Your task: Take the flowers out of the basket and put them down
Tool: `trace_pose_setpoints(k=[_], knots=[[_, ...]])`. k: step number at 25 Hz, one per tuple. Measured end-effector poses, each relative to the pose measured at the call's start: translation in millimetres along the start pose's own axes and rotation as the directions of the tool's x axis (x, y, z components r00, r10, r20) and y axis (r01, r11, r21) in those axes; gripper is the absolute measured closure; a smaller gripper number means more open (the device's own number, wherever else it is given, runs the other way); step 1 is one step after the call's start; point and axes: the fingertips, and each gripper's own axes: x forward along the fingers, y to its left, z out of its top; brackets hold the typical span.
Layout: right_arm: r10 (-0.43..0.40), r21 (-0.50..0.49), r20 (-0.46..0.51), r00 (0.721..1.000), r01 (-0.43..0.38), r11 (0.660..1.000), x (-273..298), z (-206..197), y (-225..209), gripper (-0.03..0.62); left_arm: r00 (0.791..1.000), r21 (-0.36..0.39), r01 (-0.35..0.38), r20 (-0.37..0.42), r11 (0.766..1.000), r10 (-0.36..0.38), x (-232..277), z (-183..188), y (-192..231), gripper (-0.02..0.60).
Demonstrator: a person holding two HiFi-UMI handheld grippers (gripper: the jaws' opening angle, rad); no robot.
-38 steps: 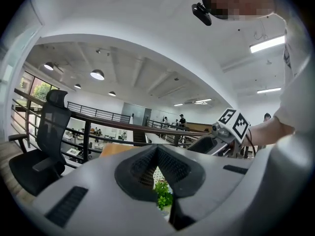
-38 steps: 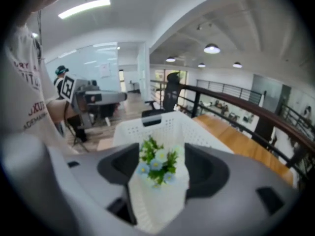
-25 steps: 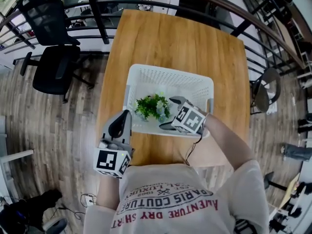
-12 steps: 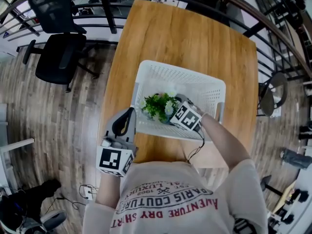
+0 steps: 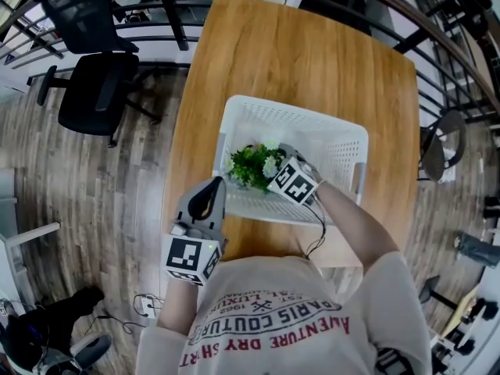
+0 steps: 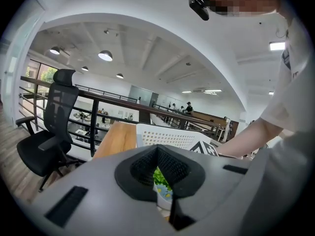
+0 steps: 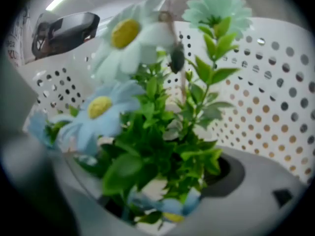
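Observation:
A bunch of green leaves with pale blue and white daisies, the flowers (image 5: 251, 165), stands in the front left of the white perforated basket (image 5: 336, 131) on the wooden table (image 5: 297, 61). My right gripper (image 5: 273, 162) reaches into the basket from the right and is shut on the flowers. In the right gripper view the flowers (image 7: 157, 146) fill the space between the jaws of that gripper (image 7: 157, 203), with the basket wall (image 7: 275, 82) behind. My left gripper (image 5: 209, 192) hangs shut at the table's front left edge, outside the basket, holding nothing. The left gripper (image 6: 158, 167) points toward the basket (image 6: 167, 139).
A black office chair (image 5: 98, 92) stands on the wood floor left of the table. A dark railing (image 5: 180, 14) runs behind the table's far end. Bare tabletop (image 5: 312, 53) lies beyond the basket.
My right gripper has moved a little deeper into the basket, against the flowers. My left gripper has shifted slightly right, toward the table's edge.

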Motion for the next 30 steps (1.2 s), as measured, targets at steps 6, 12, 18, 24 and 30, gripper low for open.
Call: trace_pose_setpoints(k=[6, 12, 18, 24, 30], knots=[[-0.024, -0.011, 0.027, 0.999, 0.024, 1.000, 6.4, 10.1, -1.9, 0.109, 1.000, -0.005, 0.009, -0.004, 1.000, -0.009, -0.1, -0.7, -0.8, 0.571], [-0.022, -0.015, 0.015, 1.000, 0.022, 1.000, 6.1, 10.6, -2.9, 0.115, 1.000, -0.005, 0.021, -0.011, 1.000, -0.021, 0.6, -2.6, 0.2, 0.571], [-0.022, -0.030, -0.016, 1.000, 0.021, 0.999, 1.8, 8.4, -3.1, 0.117, 0.999, 0.005, 0.023, -0.028, 1.000, -0.023, 0.0, -6.1, 1.5, 0.571], [-0.051, 0.007, 0.014, 0.999, 0.051, 0.999, -30.0, 21.1, -12.1, 0.117, 1.000, 0.030, 0.014, -0.001, 0.999, -0.014, -6.0, 11.4, 6.8, 0.571], [-0.118, 0.053, 0.088, 0.989, 0.114, 0.992, -79.8, 41.3, -17.6, 0.118, 0.999, 0.036, 0.020, 0.044, 0.999, -0.022, -14.7, 28.9, 7.7, 0.571]])
